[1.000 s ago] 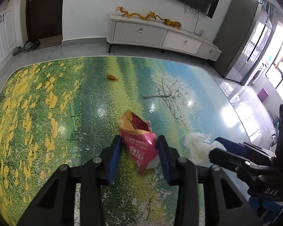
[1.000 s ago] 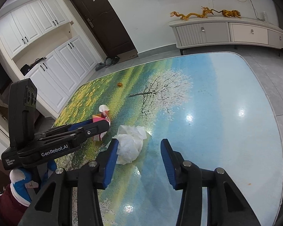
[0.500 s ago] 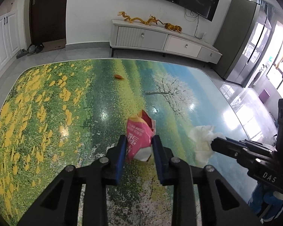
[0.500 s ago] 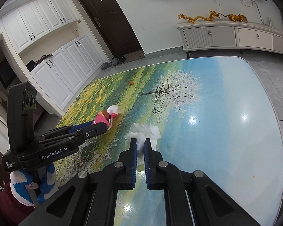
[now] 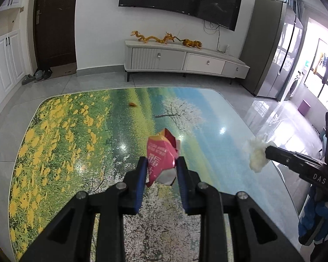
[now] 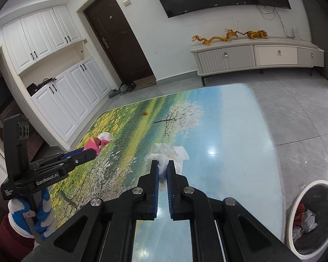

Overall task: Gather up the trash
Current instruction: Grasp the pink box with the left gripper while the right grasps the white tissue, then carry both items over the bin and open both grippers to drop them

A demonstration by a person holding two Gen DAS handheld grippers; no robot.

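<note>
Spreading under both tools, landscape-print surface (image 5: 61, 144); white bin (image 6: 295, 222) w/ trash just right of right tool (image 6: 163, 169), which is clenched on white tissue (image 6: 175, 152); left tool (image 5: 160, 168) grips pink snack bag (image 5: 161, 152); orange scrap (image 5: 132, 104) far ahead

White lettering reading "GenRobot.AI" is showing along the side of the left tongs (image 6: 85, 156) in the right wrist view, with a small white label behind it too tiny to read. "DAS" is showing on the side of the right tongs (image 5: 267, 152) in the left wrist view. The pink snack bag (image 5: 161, 159) is bearing large white Chinese characters that cannot be made out fully.
</note>
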